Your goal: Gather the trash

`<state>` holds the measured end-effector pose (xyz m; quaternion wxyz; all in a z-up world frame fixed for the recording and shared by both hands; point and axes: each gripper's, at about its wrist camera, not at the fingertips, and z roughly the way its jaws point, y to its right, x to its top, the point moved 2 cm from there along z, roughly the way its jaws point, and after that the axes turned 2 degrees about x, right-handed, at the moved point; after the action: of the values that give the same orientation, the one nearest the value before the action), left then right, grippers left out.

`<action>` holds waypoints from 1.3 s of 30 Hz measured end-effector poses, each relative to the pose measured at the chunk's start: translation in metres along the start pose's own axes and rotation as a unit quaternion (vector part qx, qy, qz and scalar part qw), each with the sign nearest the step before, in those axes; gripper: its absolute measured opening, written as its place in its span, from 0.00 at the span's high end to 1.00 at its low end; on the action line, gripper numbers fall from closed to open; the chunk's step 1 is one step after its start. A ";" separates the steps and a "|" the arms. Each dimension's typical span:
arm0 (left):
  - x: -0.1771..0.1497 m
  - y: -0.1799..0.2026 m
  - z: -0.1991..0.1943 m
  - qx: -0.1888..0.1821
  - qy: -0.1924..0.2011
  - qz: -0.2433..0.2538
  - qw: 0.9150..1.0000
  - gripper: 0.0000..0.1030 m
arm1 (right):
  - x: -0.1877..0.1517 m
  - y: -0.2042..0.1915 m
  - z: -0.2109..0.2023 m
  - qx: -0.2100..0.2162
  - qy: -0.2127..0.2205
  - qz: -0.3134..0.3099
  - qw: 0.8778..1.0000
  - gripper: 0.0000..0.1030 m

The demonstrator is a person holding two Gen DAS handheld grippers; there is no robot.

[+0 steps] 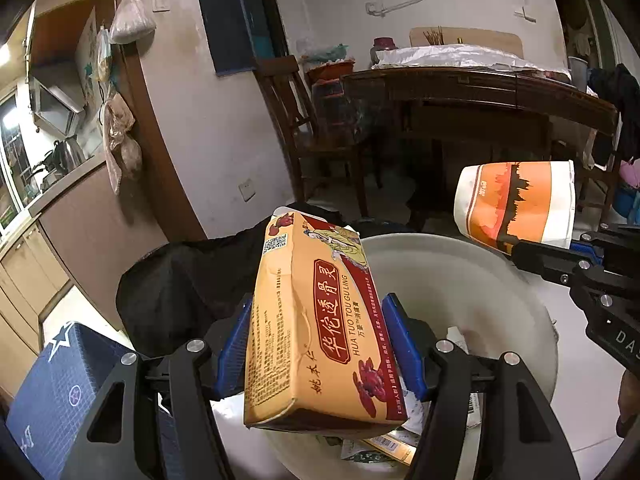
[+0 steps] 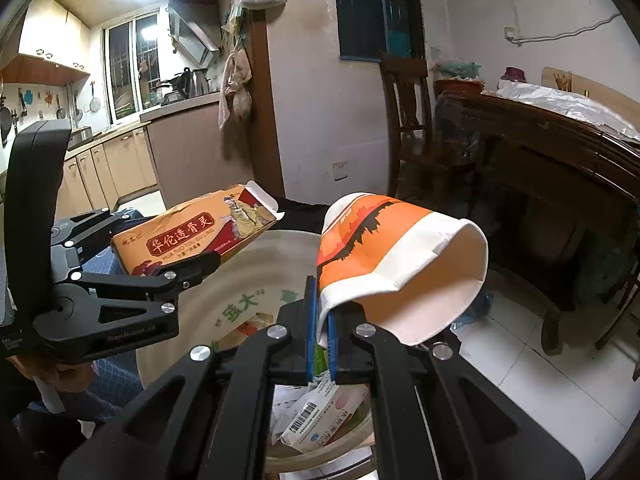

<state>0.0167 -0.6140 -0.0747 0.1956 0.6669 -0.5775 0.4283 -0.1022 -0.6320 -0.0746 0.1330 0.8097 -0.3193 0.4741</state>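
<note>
My left gripper (image 1: 318, 336) is shut on an orange medicine box (image 1: 312, 320) and holds it over a large white bucket (image 1: 460, 276) with paper trash inside. My right gripper (image 2: 320, 320) is shut on the wall of a crumpled orange and white paper cup (image 2: 400, 264), held above the same bucket (image 2: 256, 280). The cup also shows in the left wrist view (image 1: 516, 204), at the right above the bucket's rim. The box shows in the right wrist view (image 2: 192, 232), at the left, in the left gripper (image 2: 160, 256).
A blue patterned cushion (image 1: 60, 392) lies at the lower left. Black cloth (image 1: 192, 280) lies behind the bucket. A dark wooden table (image 1: 480, 96) and chair (image 1: 296, 112) stand behind. Kitchen cabinets (image 2: 108, 168) are at the far left. White floor tiles (image 2: 540, 380) lie to the right.
</note>
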 end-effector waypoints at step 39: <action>-0.021 -0.022 -0.064 -0.004 0.052 -0.014 0.999 0.15 | -0.010 -0.048 -0.052 -0.022 0.022 -0.039 0.999 0.07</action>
<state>0.0156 -0.5476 -0.0508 0.2338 0.6510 -0.5590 0.4572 -0.1109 -0.5646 -0.0521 0.1759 0.8077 -0.2950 0.4792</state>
